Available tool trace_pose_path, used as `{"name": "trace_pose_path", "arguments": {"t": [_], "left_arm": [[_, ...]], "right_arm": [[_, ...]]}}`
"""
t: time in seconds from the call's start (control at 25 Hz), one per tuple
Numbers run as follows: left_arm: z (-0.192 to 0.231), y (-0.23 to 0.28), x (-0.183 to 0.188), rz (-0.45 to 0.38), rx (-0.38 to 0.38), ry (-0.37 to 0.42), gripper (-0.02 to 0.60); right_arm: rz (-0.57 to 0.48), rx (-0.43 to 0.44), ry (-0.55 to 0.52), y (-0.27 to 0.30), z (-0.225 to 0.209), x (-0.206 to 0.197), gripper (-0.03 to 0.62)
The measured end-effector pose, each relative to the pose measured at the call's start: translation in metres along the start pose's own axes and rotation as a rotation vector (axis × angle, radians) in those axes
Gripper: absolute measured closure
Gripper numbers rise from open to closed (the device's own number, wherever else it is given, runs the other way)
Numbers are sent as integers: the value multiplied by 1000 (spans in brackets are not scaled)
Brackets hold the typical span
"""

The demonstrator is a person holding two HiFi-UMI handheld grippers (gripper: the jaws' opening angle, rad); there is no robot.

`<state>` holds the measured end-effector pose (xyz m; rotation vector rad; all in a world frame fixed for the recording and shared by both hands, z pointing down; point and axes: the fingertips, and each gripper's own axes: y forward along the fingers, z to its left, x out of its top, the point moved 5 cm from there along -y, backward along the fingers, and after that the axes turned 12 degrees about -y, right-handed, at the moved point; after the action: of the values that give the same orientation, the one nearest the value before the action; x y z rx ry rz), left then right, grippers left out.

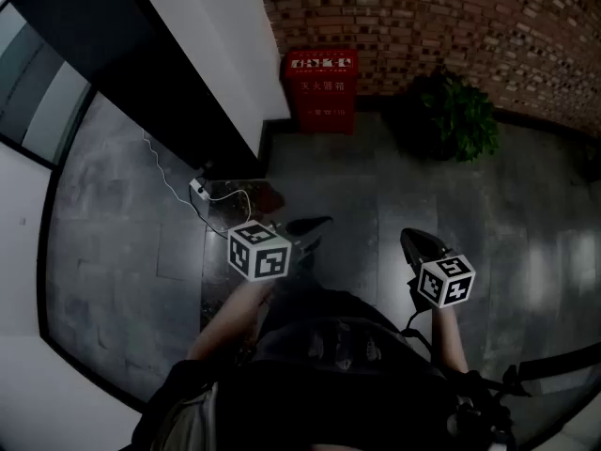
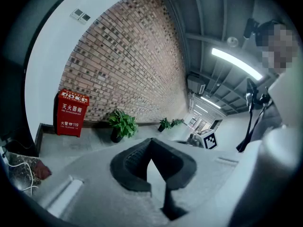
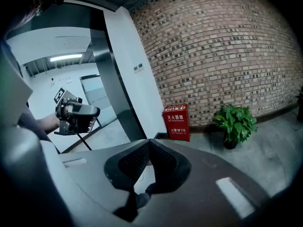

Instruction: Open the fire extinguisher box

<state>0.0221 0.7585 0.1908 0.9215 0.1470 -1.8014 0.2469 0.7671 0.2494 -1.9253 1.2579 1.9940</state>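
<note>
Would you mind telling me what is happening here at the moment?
A person holds a gripper in each hand, standing back from the red fire extinguisher box against the brick wall. The left gripper and right gripper are both shut and empty, well short of the box, which looks closed.

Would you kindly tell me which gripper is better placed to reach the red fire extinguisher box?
Left, probably. In the head view the left gripper lies almost in line with the fire extinguisher box; the right gripper sits off to the side. Both are far off, jaws shut.
</note>
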Motion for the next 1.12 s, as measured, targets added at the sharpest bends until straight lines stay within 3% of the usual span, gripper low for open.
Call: {"name": "trace_pose_path", "arguments": {"t": [0.32,0.6,0.84,1.12], "left_arm": [[25,12,1,23,-63,-30,580],[73,-10,37,8,-59,-49,580],[118,-29,94,-14,-50,-54,580],[158,-41,138,-7,-82,-35,580]], "right_arm": [[30,-54,-9,17,-5,6,592],[32,-61,-50,73,7,53,592],[22,-66,-76,127,10,101,592],[9,-102,-64,176,14,136,592]]}}
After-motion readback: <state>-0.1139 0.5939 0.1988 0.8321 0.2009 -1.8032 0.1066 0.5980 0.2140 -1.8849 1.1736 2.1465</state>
